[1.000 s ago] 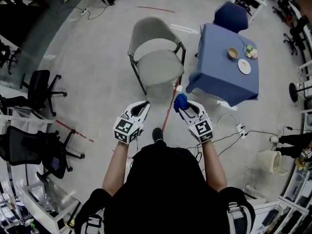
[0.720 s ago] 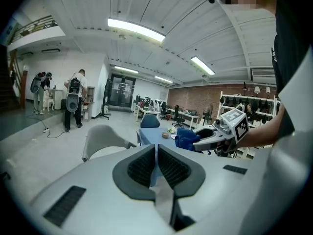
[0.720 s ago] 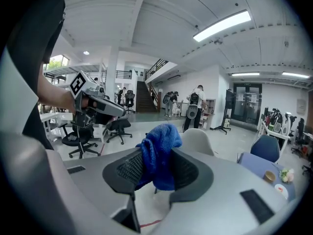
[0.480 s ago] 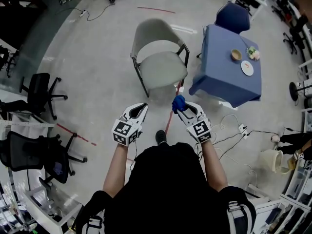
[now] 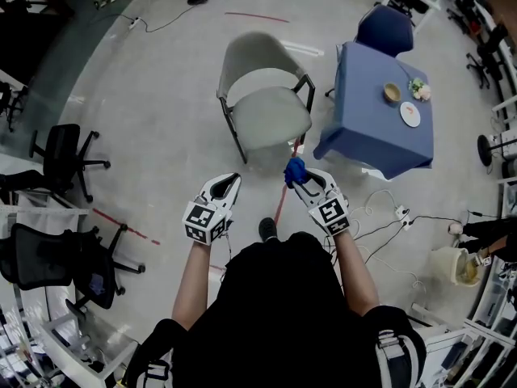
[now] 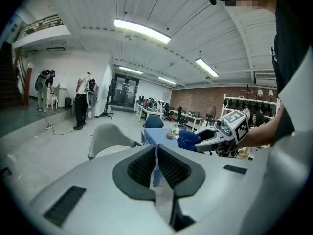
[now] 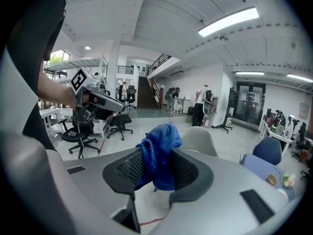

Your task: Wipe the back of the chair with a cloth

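Observation:
A grey shell chair (image 5: 258,95) with dark legs stands on the floor ahead of me, its curved back (image 5: 246,48) on the far side; it shows too in the left gripper view as the chair (image 6: 110,138) and in the right gripper view as the chair (image 7: 198,138). My right gripper (image 5: 292,176) is shut on a blue cloth (image 5: 296,170), which bulges from its jaws as the cloth (image 7: 157,155). My left gripper (image 5: 226,186) is shut with nothing in it. Both are held short of the chair's front edge.
A table under a blue cover (image 5: 376,111) stands right of the chair with a bowl (image 5: 392,92) and a plate (image 5: 410,113) on it; a blue chair (image 5: 386,27) is behind it. Black office chairs (image 5: 69,152) stand at left. Cables (image 5: 388,217) lie on the floor at right. People stand far off.
The two grippers and the chair sit a little differently in the head view as the person shifts; the cloth stays clamped in the right gripper.

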{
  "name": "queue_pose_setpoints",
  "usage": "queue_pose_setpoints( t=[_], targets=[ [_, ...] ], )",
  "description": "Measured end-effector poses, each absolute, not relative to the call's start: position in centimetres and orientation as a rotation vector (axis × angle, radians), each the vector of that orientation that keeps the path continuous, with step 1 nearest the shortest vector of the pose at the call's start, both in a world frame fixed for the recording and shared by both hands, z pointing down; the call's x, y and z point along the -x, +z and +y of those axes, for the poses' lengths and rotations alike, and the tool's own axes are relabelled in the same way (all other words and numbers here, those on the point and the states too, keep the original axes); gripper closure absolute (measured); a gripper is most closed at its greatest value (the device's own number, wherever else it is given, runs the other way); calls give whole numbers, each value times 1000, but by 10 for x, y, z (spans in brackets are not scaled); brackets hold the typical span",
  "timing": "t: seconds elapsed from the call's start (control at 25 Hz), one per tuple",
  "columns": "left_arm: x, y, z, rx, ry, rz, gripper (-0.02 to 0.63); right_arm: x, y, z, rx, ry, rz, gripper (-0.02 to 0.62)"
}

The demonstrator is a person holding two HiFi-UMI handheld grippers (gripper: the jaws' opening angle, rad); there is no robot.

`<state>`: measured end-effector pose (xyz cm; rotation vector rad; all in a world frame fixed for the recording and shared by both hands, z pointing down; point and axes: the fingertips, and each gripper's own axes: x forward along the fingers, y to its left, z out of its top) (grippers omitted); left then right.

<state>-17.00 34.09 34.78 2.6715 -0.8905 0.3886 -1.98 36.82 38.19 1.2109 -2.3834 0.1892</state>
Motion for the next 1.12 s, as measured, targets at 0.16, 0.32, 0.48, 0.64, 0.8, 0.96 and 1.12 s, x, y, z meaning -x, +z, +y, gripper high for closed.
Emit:
queue_pose_setpoints(
  t=[0.16,0.32,0.48,0.64,0.8,0.96,1.12],
  targets=[
    [178,349,332,-2671,393,-890,571,28,383,363,-1213,185,-2380,433],
    [174,346,326,-2686,406,-866,571,28,383,359,-1221,192,-2374,433],
    [167,342,328,-2720,440,-830,571,22,386,358,-1250,216,-2362,433],
    [168,336,326,-2727,440,-830,571,23,383,353,-1252,210,-2367,432],
    [173,336,317,-2722,434,-849,571,26,384,343,-1243,205,-2376,433],
    [174,342,307,-2696,438,-878,571,26,388,333,-1218,211,-2387,431],
    [168,345,288,-2679,444,-897,571,16,393,310,-1208,224,-2399,431]
  ],
)
